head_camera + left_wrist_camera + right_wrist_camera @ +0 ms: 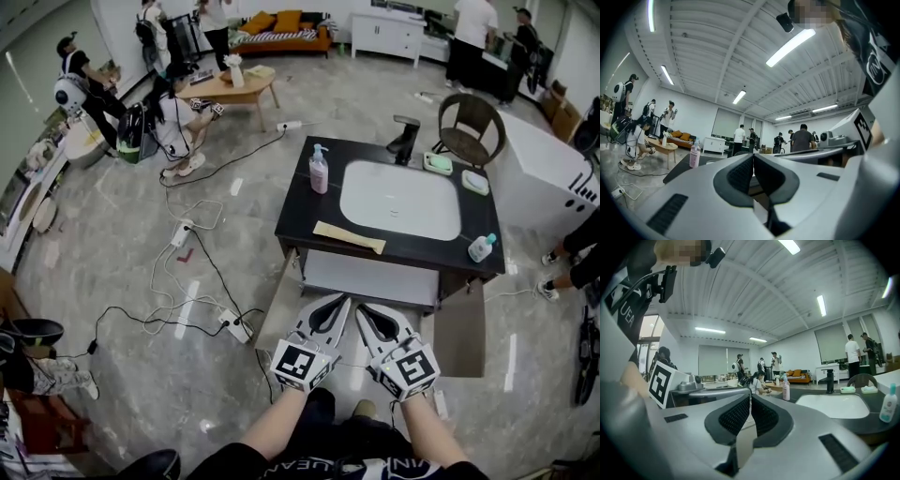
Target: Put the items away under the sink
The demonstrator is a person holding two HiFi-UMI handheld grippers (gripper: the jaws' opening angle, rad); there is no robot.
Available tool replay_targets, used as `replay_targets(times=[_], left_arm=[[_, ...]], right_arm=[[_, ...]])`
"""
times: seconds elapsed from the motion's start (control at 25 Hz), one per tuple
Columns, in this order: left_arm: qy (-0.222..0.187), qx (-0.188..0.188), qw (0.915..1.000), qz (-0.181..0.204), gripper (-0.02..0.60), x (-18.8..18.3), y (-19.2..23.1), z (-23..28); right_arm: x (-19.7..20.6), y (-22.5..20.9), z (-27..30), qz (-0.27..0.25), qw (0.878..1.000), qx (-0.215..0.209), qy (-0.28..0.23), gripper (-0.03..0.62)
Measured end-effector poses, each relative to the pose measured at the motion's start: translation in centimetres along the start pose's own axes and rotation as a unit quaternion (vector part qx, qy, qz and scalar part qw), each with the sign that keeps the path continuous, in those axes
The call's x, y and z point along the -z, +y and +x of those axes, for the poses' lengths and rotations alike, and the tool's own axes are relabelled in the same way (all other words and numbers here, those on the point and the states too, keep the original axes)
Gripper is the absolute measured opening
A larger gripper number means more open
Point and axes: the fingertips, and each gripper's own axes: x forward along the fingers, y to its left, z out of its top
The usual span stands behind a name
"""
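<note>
A black vanity top (298, 208) with a white basin (400, 200) stands just ahead of me. On it are a pink pump bottle (319, 170), a flat yellowish strip (349, 237), a small bottle with a teal cap (481, 247), two green soap dishes (437, 163) and a black tap (406, 139). Below, both cabinet doors (278, 302) hang open onto a pale shelf (370, 278). My left gripper (339, 300) and right gripper (364, 307) are side by side before the opening, both shut and empty. The pink bottle (786, 391) and small bottle (888, 404) show in the right gripper view.
Cables and a power strip (236, 326) lie on the floor to the left. A round-backed chair (472, 127) stands behind the vanity and a white unit (553, 183) to its right. Several people stand or sit farther off, and someone's feet (555, 274) are at the right.
</note>
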Motion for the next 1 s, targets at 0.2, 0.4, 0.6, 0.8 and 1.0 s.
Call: replay_targets(times=[0.2,0.4,0.6,0.8,1.0], left_arm=[[0.002,0.011,0.9999,-0.001,0.009,0.5,2.2,0.9],[0.011,0.026,0.9996,-0.005,0.01,1.7,3.4,1.7],[0.021,0.03,0.9992,-0.019,0.01,3.3,4.1,2.8],[0.028,0.034,0.9988,-0.02,0.01,4.4,4.7,4.5],[0.038,0.011,0.9986,-0.034,0.009,6.0,5.5,6.4]], right_arm=[[0.4,-1.1,2.2,0.004,1.0,0.019,0.002,0.034],[1.7,-1.8,3.7,-0.008,0.999,0.023,0.024,0.034],[3.1,-3.4,4.5,-0.017,0.998,0.021,0.05,0.034],[4.1,-6.5,5.8,-0.017,0.998,0.019,0.064,0.035],[5.6,-8.6,7.4,-0.017,0.996,-0.011,0.09,0.035]])
